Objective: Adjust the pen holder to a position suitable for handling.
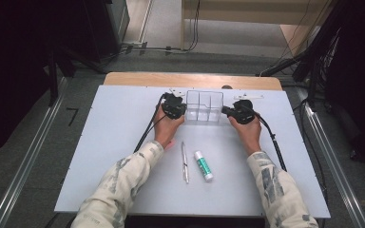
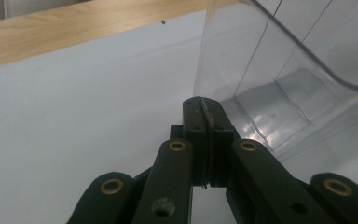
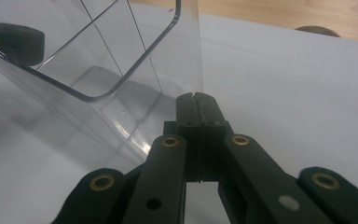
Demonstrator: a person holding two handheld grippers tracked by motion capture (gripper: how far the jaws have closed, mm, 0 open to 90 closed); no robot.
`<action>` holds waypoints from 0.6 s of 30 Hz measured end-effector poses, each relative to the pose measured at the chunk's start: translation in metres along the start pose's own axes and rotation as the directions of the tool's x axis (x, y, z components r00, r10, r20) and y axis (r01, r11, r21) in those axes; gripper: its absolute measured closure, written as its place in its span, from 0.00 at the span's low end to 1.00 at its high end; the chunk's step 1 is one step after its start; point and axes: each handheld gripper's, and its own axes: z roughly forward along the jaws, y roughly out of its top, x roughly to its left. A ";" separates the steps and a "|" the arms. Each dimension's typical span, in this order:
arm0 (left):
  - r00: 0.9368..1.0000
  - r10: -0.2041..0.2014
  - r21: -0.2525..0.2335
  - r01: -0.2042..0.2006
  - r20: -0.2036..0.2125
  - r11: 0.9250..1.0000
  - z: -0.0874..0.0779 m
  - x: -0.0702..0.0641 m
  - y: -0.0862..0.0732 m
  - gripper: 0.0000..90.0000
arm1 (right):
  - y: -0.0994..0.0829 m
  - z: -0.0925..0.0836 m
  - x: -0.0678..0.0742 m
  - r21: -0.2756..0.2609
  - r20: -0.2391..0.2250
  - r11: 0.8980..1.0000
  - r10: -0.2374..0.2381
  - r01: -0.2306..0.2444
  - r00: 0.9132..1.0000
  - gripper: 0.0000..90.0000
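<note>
High view: white table [image 1: 114, 142], clear organizer [image 1: 204, 107] at far middle, flanked by both hands. Left gripper [image 1: 177, 110] at its left wall, right gripper [image 1: 229, 112] at its right wall, each with jaws pressed together, nothing between. Pen [image 1: 185, 163] and glue stick [image 1: 203, 166] lie nearer, side by side, apart from organizer. Judgement: hands squaring or nudging organizer; best done with even push from both sides, low on walls, so it slides without tipping.
</note>
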 end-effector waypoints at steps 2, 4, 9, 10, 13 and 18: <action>1.000 -0.010 0.002 0.010 0.004 1.000 -0.009 0.004 -0.007 1.00 | -0.002 -0.001 0.006 0.004 -0.012 1.000 -0.007 0.007 1.000 0.97; 1.000 -0.008 0.004 0.008 0.003 1.000 -0.015 0.007 -0.012 1.00 | -0.004 -0.002 0.013 0.007 -0.013 1.000 -0.017 0.017 1.000 0.97; 1.000 -0.024 0.008 0.024 0.008 1.000 -0.027 0.012 -0.021 1.00 | -0.006 -0.003 0.027 -0.002 -0.027 1.000 -0.014 0.014 1.000 0.97; 1.000 -0.025 0.006 0.025 0.009 1.000 -0.028 0.012 -0.022 0.99 | -0.006 -0.003 0.028 -0.002 -0.028 1.000 -0.009 0.009 1.000 0.97; 1.000 -0.027 0.005 0.027 0.009 1.000 -0.031 0.014 -0.025 0.98 | -0.008 -0.002 0.032 -0.006 -0.022 1.000 -0.005 0.005 1.000 0.97; 1.000 -0.021 0.003 0.021 0.002 1.000 -0.032 0.017 -0.027 0.89 | -0.007 -0.003 0.033 -0.002 -0.013 1.000 -0.007 0.007 1.000 0.91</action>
